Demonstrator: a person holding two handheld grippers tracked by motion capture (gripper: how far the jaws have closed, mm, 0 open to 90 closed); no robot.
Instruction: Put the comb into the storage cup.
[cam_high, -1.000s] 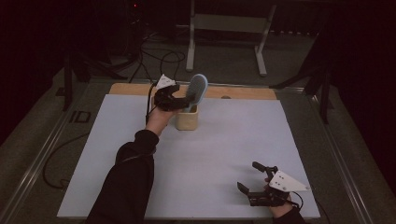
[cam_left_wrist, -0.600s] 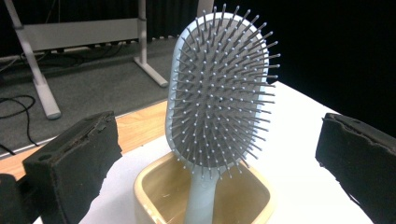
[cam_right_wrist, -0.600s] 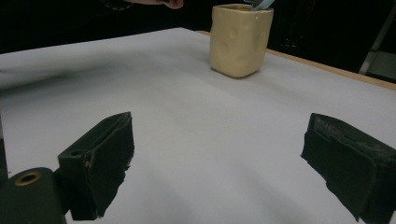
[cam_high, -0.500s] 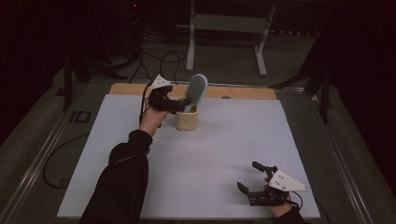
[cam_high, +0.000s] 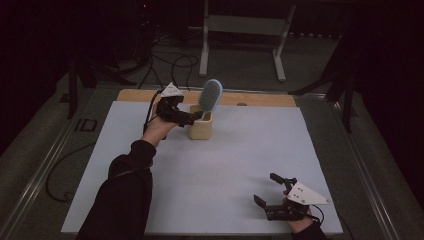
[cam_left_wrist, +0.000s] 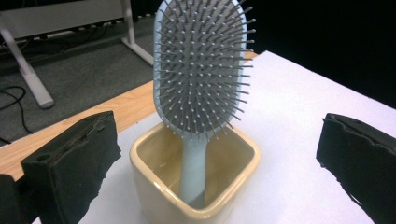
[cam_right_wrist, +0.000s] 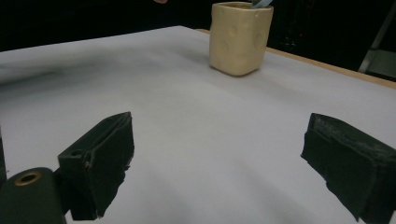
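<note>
Nearest the person, at the front right edge of the white surface (cam_high: 210, 190), the right claw (cam_high: 270, 192) is seen resting with its jaws spread wide and nothing between them. Far across the surface, near its back edge, the left claw (cam_high: 192, 119) is held just beside the cream cup (cam_high: 200, 129); its jaws have just been opening, are spread wide, and flank the cup without touching it. In that cup the pale blue hairbrush (cam_left_wrist: 201, 70) is stood handle down, its bristled head risen above the rim and leant slightly.
</note>
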